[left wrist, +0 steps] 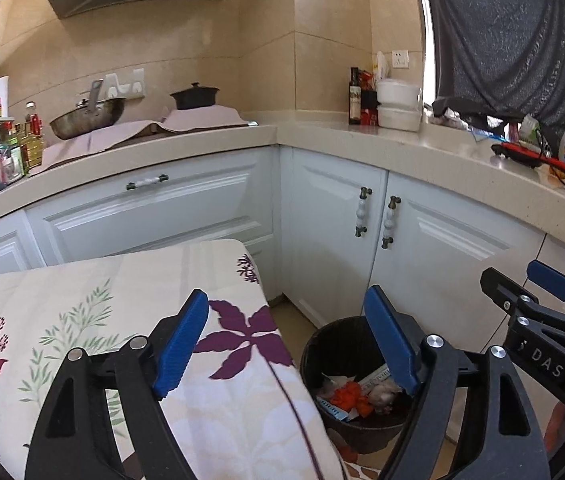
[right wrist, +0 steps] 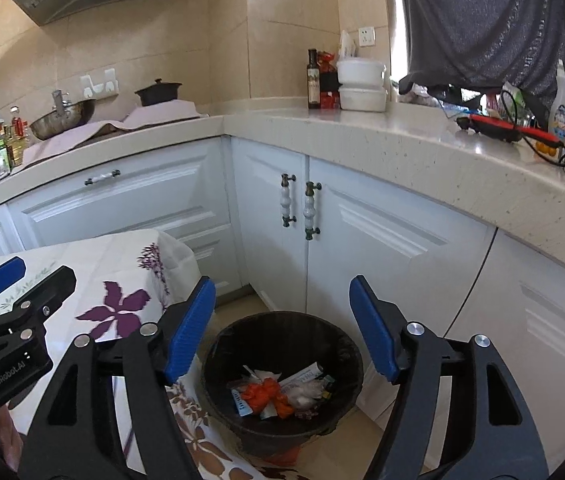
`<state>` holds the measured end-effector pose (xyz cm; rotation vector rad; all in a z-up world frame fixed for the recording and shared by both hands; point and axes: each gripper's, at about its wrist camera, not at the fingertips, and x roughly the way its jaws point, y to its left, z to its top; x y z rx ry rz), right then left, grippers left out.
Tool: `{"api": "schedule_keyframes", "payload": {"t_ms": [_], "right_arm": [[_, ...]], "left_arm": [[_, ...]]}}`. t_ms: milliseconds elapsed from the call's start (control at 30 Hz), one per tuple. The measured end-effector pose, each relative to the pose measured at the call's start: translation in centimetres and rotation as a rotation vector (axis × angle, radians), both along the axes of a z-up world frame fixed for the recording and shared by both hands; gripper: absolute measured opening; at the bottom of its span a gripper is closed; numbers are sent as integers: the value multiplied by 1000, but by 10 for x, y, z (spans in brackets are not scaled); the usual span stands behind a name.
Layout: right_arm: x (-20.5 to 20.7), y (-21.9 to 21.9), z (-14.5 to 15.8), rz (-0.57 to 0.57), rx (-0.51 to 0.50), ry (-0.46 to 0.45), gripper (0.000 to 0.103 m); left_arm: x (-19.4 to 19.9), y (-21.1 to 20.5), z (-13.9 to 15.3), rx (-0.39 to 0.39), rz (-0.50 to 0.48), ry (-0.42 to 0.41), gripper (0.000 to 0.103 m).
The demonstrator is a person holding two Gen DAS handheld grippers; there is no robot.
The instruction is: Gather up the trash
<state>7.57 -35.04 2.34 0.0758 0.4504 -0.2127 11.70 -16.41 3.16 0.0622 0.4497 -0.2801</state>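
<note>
A black round trash bin (right wrist: 282, 360) stands on the floor in the cabinet corner, seen too in the left wrist view as the bin (left wrist: 334, 344). Inside lie crumpled trash (right wrist: 278, 394): an orange scrap, white paper, wrappers. My right gripper (right wrist: 282, 328) hangs above the bin, jaws wide apart, nothing between the blue pads. My left gripper (left wrist: 294, 344) is open and empty over the edge of a floral-cloth table (left wrist: 82, 320), just left of the bin. Each gripper shows at the other view's edge.
White cabinet doors (right wrist: 362, 240) with beaded handles close in behind and to the right of the bin. A beige countertop (right wrist: 362, 132) carries bottles, white containers, a wok, a black pot and a red-and-black tool. The flowered cloth (right wrist: 114, 304) hangs down beside the bin.
</note>
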Motion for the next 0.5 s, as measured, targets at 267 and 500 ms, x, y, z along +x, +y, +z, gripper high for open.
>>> {"api": "schedule_keyframes", "payload": {"t_ms": [267, 500], "right_arm": [[-28, 11, 11, -3, -6, -27, 70], [-46, 12, 11, -29, -9, -29, 70]], "left_arm": [[-21, 18, 6, -8, 7, -22, 79], [-33, 26, 6, -11, 8, -30, 80]]}}
